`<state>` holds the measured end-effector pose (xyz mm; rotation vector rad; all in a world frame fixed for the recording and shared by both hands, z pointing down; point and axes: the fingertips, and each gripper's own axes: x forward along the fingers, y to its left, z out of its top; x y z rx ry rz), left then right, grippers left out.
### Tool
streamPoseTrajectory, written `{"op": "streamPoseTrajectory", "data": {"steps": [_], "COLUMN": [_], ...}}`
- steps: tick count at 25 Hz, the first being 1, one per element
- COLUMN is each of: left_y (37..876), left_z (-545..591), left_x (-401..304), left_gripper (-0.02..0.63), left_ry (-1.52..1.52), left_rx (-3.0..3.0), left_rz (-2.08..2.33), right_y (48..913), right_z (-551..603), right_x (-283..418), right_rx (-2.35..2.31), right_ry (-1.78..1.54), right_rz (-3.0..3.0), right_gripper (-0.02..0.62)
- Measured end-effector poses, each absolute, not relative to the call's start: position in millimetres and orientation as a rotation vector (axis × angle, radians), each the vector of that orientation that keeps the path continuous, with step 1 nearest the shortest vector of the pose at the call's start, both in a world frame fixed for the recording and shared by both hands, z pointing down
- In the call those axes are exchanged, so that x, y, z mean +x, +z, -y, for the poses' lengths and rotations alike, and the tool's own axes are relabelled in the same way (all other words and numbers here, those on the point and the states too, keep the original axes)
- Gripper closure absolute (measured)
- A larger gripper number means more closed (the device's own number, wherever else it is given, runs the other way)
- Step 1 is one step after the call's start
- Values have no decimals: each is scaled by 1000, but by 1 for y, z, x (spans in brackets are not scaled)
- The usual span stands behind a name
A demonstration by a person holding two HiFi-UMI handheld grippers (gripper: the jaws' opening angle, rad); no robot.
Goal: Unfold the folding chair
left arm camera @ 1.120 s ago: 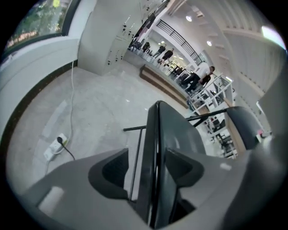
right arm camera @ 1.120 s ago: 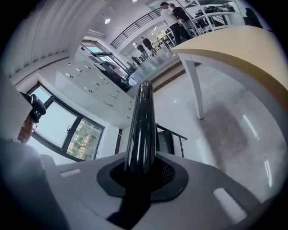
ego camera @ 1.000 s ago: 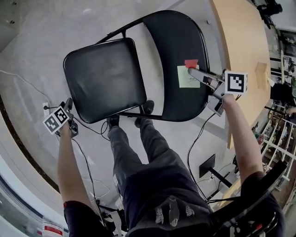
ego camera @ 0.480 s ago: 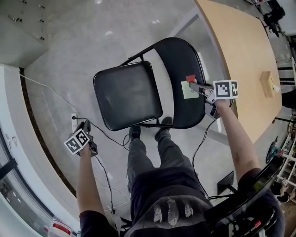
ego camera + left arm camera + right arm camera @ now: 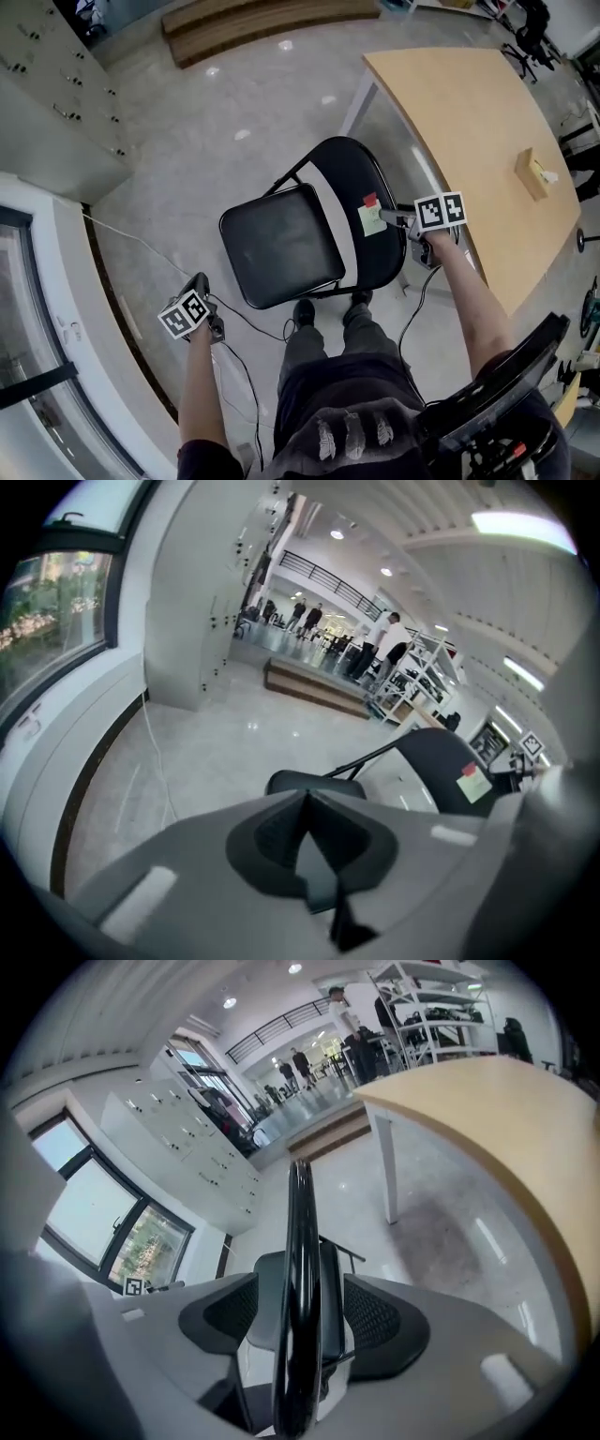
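The folding chair (image 5: 309, 234) stands open on the floor in the middle of the head view. Its seat (image 5: 281, 246) lies flat and its backrest (image 5: 352, 173) is up, so the job looks almost done. A green note (image 5: 372, 221) and a small red one (image 5: 370, 200) are stuck on the backrest.

The right gripper (image 5: 389, 217) is at the backrest's edge, right of the middle. In the right gripper view the black rim of the backrest (image 5: 298, 1241) runs straight up between the jaws. The jaws are opening, and there is a small gap on each side of the rim, so the pads do not press on it. I think it is letting go because the chair can now stand by itself.

The left gripper (image 5: 200, 281) is at the lower left, well apart from the chair. Its jaws are closed together with nothing in them. It seems to be kept out of the way.

A wooden table (image 5: 469, 122) stands at the upper right, near the chair.
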<state>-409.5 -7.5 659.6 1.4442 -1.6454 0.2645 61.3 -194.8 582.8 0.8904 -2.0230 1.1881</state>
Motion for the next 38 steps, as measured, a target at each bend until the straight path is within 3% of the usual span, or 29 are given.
{"op": "streamPoseTrajectory", "data": {"steps": [10,13,14,15,16,22,38], "left_y": [521,483,471,458,444,389,309], "left_z": [113,127,131,134,136,111,-5], "left_x": [-308,-252,-231,-210,-188,-84,70], "left_gripper": [604,604,604,604,604,604,604], "left_ry": [211,218,221,224,233,418,306], "left_rx": [1895,2064,2124,2188,2252,2561,2736], "left_rz": [1542,1439,1399,1363,1332,1161,1045], "right_y": [446,402,389,377,364,335,305], "right_z": [171,146,139,133,127,69,-31], "right_x": [86,91,91,91,91,96,175], "right_rx": [1091,1155,1159,1148,1125,1096,1043], "right_ry": [933,973,974,963,943,854,745], "right_rz": [2375,2531,2582,2632,2674,2720,2849], "right_gripper": [312,394,466,580,594,594,594]}}
